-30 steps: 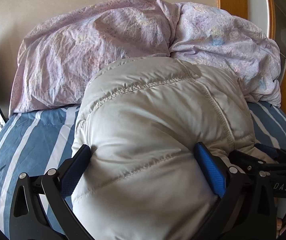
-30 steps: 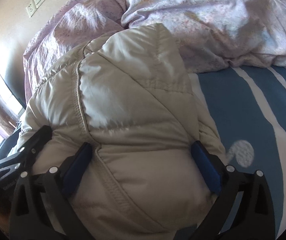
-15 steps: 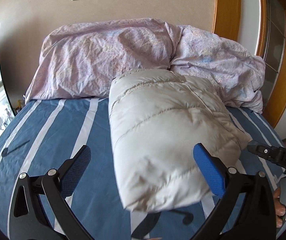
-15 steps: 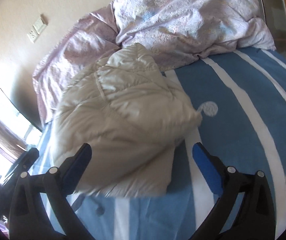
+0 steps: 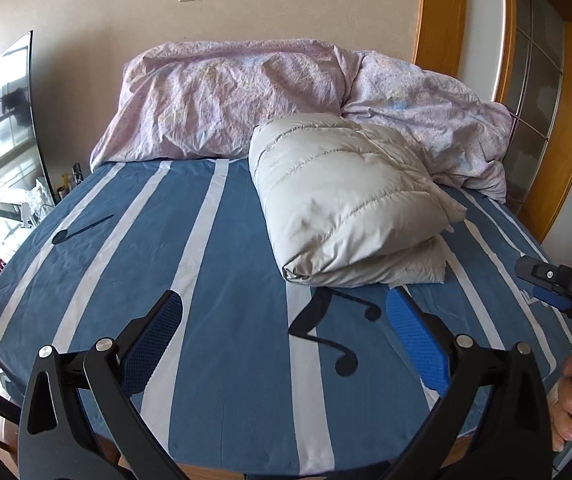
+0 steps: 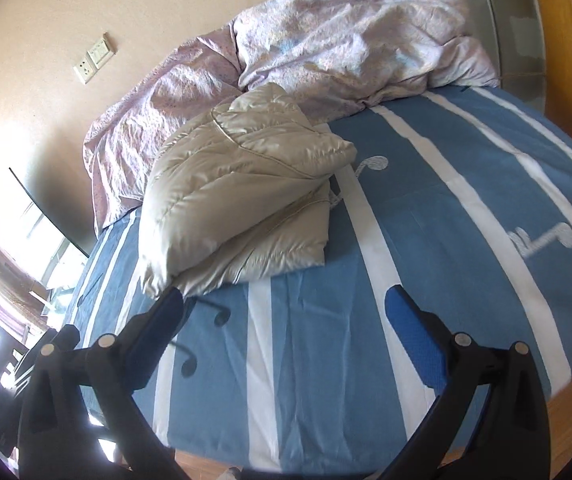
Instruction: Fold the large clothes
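Both my grippers are empty. The left gripper [image 5: 281,322] has its jaws spread wide over bare sheet [image 5: 133,264], and the right gripper [image 6: 286,312] is spread just as wide, also gripping nothing.

The jacket [image 5: 346,200] lies ahead of both tools as a thick folded bundle. It sits ahead and a little to the right of my left gripper, and ahead and to the left of my right one [image 6: 241,196]. Its far end rests against the duvet [image 5: 286,96] beyond it. Its near edge shows stacked layers, so I judge the folding done and this the release step, with the bundle set down.

If I want it tidier, the next move calls for reaching forward with both tools to square the lower layer that pokes out at the near edge. The padding is puffy and slick, so I would expect it to spring open unless pressed flat.
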`<action>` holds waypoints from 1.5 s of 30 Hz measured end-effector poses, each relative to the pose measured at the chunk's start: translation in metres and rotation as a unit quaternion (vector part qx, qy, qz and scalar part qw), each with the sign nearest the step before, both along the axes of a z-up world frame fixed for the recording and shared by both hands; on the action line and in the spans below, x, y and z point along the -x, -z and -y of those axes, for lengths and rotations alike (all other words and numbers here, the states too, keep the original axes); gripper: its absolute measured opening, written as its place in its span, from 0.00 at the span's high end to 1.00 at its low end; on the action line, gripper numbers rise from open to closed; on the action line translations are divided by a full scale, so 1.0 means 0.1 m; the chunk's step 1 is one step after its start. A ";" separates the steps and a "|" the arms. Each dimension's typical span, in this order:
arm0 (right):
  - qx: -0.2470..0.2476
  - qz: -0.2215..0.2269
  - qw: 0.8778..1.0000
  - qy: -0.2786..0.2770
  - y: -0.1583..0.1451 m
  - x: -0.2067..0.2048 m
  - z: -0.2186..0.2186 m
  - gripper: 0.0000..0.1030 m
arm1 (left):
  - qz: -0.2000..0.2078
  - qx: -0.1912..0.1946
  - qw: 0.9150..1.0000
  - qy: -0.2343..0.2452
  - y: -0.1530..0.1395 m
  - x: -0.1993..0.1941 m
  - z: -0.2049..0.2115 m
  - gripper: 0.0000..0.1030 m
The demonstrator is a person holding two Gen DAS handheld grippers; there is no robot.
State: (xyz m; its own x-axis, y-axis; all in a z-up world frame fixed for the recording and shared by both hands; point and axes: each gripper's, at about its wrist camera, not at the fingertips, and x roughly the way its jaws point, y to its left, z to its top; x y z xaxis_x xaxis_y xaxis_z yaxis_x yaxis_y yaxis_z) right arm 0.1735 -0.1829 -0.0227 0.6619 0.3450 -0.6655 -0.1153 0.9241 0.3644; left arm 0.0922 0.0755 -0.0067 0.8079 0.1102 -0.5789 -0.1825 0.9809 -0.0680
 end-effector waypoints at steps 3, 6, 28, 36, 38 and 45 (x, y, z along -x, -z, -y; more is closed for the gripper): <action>0.016 0.021 1.000 0.008 -0.09 0.22 -0.03 0.02 | 0.005 -0.003 1.000 0.003 -0.07 0.13 0.03 0.01; 0.021 0.034 0.999 0.013 -0.16 0.36 -0.06 0.02 | -0.002 0.004 1.000 0.008 -0.11 0.17 0.04 0.01; 0.008 0.022 1.000 -0.007 -0.17 0.44 -0.14 0.02 | -0.029 0.029 0.999 0.024 -0.10 0.13 0.14 0.01; 0.002 0.021 1.000 -0.004 -0.17 0.44 -0.10 0.02 | -0.028 0.054 0.997 0.038 -0.12 0.11 0.14 0.01; 0.001 0.022 1.000 -0.003 -0.17 0.45 -0.09 0.02 | -0.028 0.055 0.997 0.038 -0.12 0.10 0.15 0.01; 0.000 0.022 1.000 -0.002 -0.18 0.44 -0.07 0.02 | -0.027 0.057 0.997 0.037 -0.12 0.10 0.15 0.01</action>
